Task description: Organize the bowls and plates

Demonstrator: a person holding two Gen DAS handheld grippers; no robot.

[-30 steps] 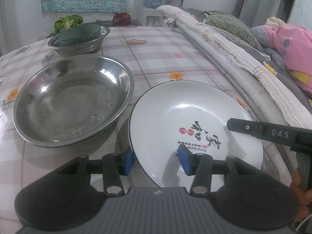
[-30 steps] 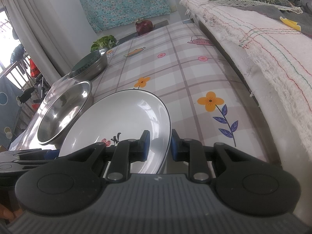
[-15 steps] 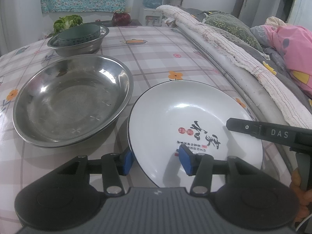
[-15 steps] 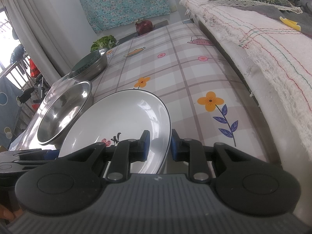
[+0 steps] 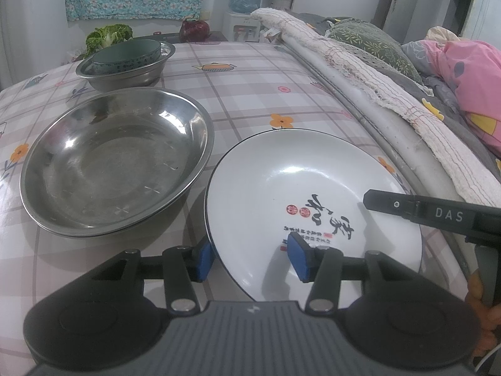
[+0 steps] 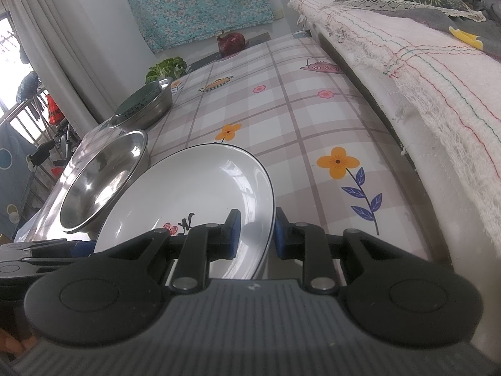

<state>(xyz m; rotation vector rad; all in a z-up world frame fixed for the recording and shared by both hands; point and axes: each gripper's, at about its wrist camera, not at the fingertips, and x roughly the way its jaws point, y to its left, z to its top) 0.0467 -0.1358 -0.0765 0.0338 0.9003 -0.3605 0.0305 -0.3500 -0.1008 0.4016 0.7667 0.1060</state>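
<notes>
A white plate (image 5: pixel 297 172) with black calligraphy lies at the near right of the checked tablecloth. My left gripper (image 5: pixel 250 258) is open and straddles the plate's near left rim, one blue pad outside and one inside, neither pressing. My right gripper (image 6: pixel 256 235) is shut on the plate's (image 6: pixel 188 188) right rim; one of its fingers (image 5: pixel 407 206) reaches over the plate in the left wrist view. Left of the plate sits a large steel bowl (image 5: pixel 116 163), empty. Further back a smaller steel bowl (image 5: pixel 125 72) holds a green bowl (image 5: pixel 128 51).
A rolled white blanket (image 5: pixel 375 94) and bedding run along the table's right edge. Leafy greens (image 5: pixel 108 36) and a dark red fruit (image 5: pixel 194 28) lie at the far end. A curtain (image 6: pixel 62 47) hangs beyond the table's left side.
</notes>
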